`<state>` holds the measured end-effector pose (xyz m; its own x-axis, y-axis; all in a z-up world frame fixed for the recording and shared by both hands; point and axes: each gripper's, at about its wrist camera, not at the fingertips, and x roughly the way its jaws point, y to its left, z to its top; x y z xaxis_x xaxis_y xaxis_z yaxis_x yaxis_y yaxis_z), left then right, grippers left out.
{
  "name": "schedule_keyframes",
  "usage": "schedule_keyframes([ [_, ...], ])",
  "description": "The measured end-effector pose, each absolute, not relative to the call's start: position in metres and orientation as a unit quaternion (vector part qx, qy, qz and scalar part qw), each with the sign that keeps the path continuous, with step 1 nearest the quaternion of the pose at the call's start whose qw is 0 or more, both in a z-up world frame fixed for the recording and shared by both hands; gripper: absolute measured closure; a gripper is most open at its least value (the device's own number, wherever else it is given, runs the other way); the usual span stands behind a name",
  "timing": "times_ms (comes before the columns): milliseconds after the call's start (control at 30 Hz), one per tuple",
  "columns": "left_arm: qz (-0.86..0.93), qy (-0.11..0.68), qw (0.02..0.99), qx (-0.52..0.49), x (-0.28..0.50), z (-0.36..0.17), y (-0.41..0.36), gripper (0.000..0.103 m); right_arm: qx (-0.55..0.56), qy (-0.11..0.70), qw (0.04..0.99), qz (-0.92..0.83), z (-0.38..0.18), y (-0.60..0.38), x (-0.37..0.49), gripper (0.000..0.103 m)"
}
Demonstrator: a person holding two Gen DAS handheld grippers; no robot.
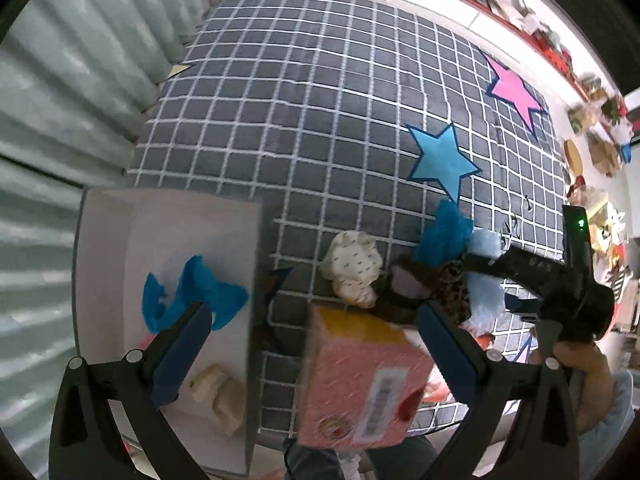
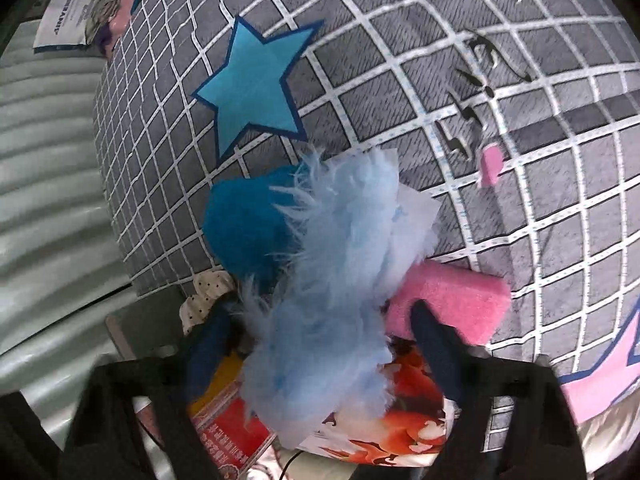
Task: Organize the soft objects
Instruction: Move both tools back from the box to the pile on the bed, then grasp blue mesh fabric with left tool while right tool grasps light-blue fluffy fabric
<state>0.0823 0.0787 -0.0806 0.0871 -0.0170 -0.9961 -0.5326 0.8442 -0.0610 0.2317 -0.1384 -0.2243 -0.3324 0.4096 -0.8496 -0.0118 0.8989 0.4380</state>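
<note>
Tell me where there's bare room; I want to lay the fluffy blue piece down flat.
Widest bare stretch: the grid blanket beyond the heap of cloths, between the blue star and the ribbed wall. The white box has bare floor beyond its blue cloth. Crowded: round the pink carton and that heap.

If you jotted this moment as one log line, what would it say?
left claw: open, empty | right claw: around light blue fluffy piece | white box: holds blue cloth
</note>
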Motion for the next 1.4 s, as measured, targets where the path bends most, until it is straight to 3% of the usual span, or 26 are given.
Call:
schedule_keyframes([
  [67, 0.178, 0.657, 0.704, -0.201, 0.097, -0.085, 0.073, 0.0, 0.141, 0.801, 0.548, 0.197, -0.229, -0.141, 0.231, 0.046],
  [100, 0.175, 0.662, 0.703, -0.194, 0.105, -0.087, 0.069, 0.0, 0.15, 0.803, 0.539, 0.205, -0.23, -0.142, 0.231, 0.056],
  [200, 0.16, 0.675, 0.698, -0.179, 0.129, -0.095, 0.056, 0.0, 0.153, 0.801, 0.536, 0.221, -0.227, -0.148, 0.235, 0.066],
  [533, 0.111, 0.725, 0.671, -0.106, 0.205, -0.149, 0.006, 0.0, 0.188, 0.778, 0.571, 0.182, -0.215, -0.24, 0.276, 0.069],
  [667, 0.106, 0.756, 0.641, -0.08, 0.223, -0.191, -0.007, 0.0, 0.15, 0.767, 0.607, 0.145, -0.212, -0.279, 0.294, 0.069],
  [733, 0.103, 0.765, 0.631, -0.076, 0.228, -0.206, -0.011, 0.0, 0.128, 0.762, 0.619, 0.138, -0.211, -0.288, 0.297, 0.064],
  [800, 0.102, 0.772, 0.622, -0.076, 0.233, -0.221, -0.014, 0.0, 0.1, 0.758, 0.631, 0.132, -0.209, -0.296, 0.3, 0.04],
  [900, 0.103, 0.781, 0.609, -0.088, 0.239, -0.238, -0.014, 0.0, 0.071, 0.754, 0.64, 0.132, -0.213, -0.293, 0.299, 0.037],
  [1033, 0.103, 0.793, 0.594, -0.09, 0.242, -0.253, -0.014, 0.016, 0.023, 0.757, 0.641, 0.126, -0.225, -0.282, 0.298, 0.037],
  [1267, 0.081, 0.804, 0.583, -0.086, 0.241, -0.27, -0.026, 0.031, -0.059, 0.76, 0.636, 0.117, -0.245, -0.263, 0.282, 0.035],
  [1400, 0.071, 0.804, 0.584, -0.092, 0.237, -0.278, -0.029, 0.036, -0.067, 0.754, 0.642, 0.121, -0.249, -0.258, 0.276, 0.016],
])
